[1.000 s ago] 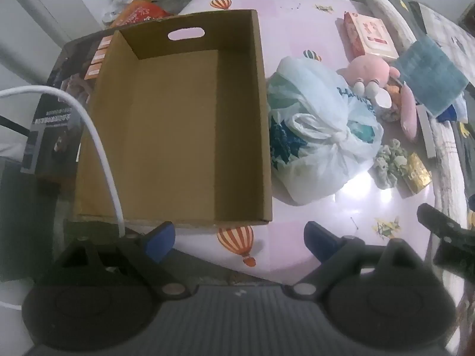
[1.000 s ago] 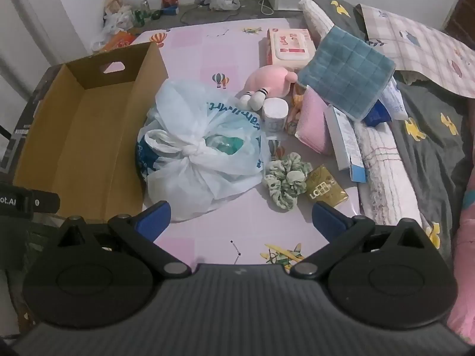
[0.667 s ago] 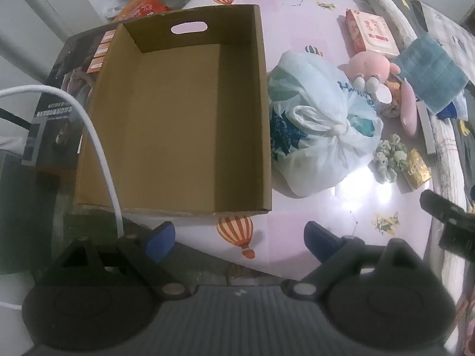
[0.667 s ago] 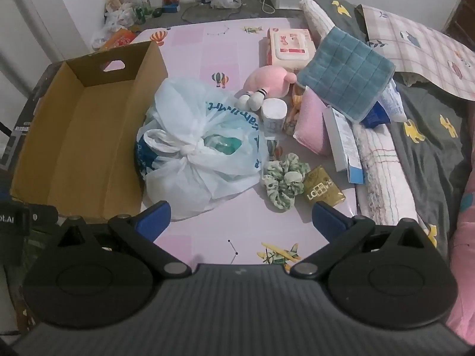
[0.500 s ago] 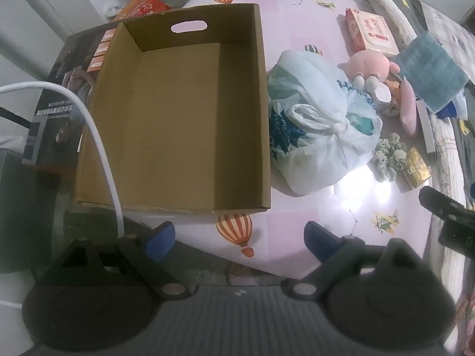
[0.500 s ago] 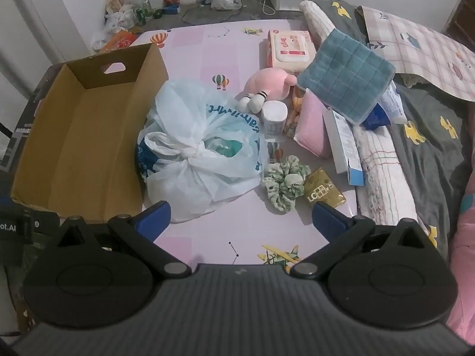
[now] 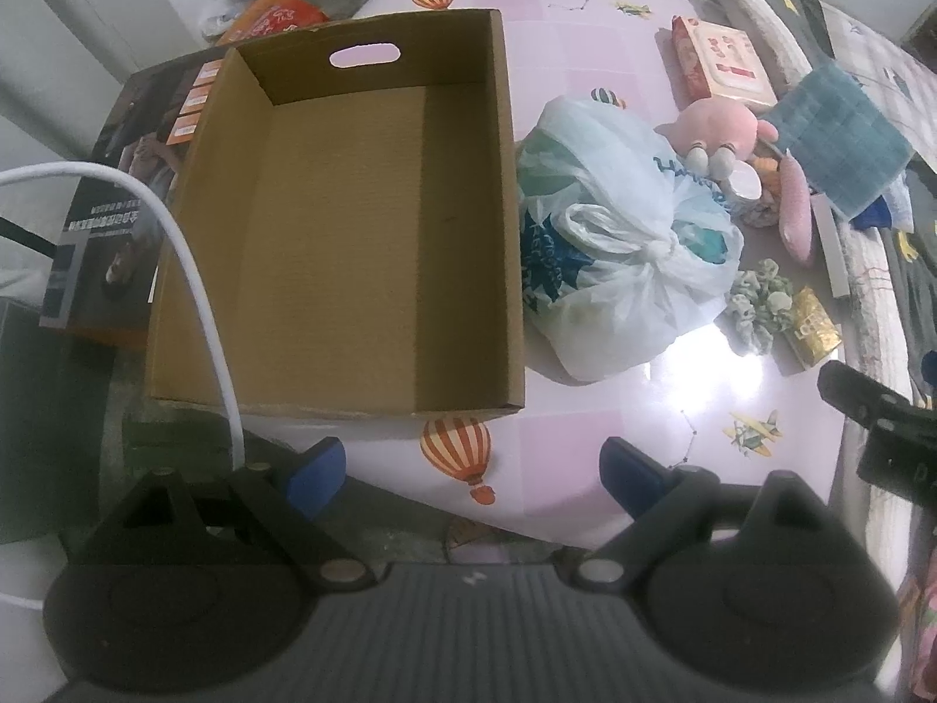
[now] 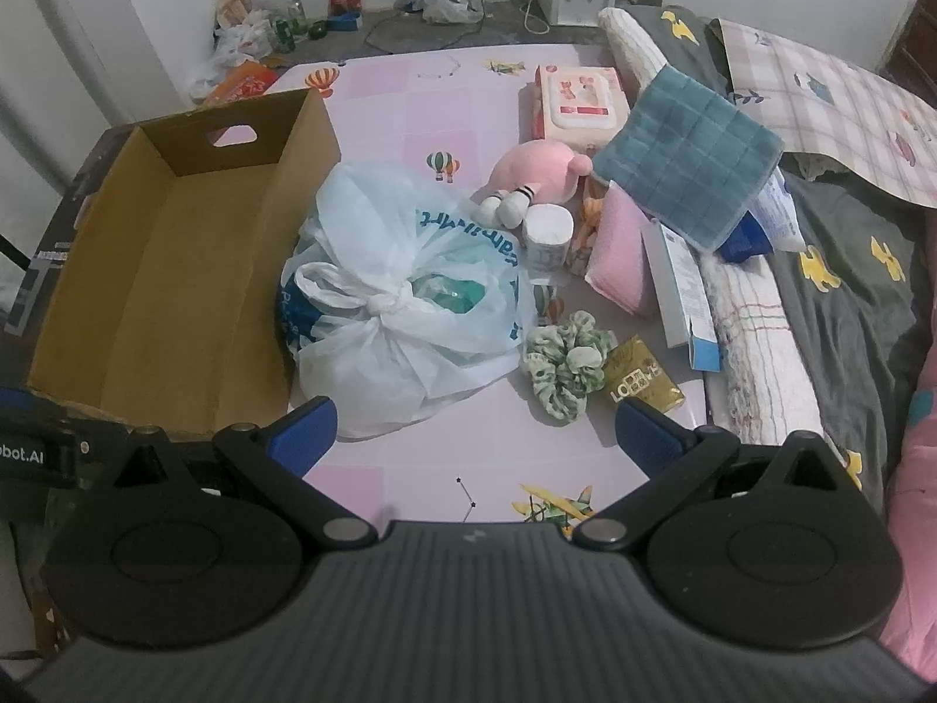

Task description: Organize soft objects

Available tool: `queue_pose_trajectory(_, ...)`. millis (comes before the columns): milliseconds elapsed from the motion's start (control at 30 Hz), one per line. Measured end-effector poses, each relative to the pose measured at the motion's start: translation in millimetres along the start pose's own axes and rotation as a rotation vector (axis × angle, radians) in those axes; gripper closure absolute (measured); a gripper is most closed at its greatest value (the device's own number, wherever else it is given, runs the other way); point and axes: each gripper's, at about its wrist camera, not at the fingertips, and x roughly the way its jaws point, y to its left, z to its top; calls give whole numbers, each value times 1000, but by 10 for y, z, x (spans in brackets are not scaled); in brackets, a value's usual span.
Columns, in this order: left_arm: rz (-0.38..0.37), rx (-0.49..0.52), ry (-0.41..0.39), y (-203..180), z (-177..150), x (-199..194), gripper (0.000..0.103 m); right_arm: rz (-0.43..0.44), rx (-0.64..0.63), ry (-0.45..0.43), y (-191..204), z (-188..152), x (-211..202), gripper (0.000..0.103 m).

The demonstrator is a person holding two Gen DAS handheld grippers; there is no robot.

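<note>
Two grippers are mine, and neither holds anything. My left gripper [image 7: 471, 474] hangs with its jaws spread wide over the near edge of the pink mat [image 7: 585, 41], just short of the cardboard box [image 7: 345, 222]. That box sits at the left of the mat, open at the top, with nothing inside it and a handle slot cut in its far wall. Touching the box's right wall lies a knotted white plastic bag [image 8: 404, 299], bulging, with something teal showing through. Past the bag, farther from me, a pink plush toy [image 8: 536, 173] lies on its side, its striped feet beside a small white roll [image 8: 547, 234]. My right gripper [image 8: 474, 427] also has its jaws wide apart, the bag's near edge just ahead of the left finger. Right of the bag, a green scrunchie [image 8: 565, 360] rests on the mat, touching a gold packet [image 8: 644, 384]. Farther right, a blue quilted cloth [image 8: 688, 155] is draped over a pink cushion [image 8: 623, 252] and some boxes.
</note>
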Motion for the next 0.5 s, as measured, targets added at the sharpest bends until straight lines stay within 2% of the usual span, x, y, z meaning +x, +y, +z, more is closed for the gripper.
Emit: queue_pose_trajectory(500,-2,0,0,12,24,-1,8,-4,-2,0,4,21,-19,1)
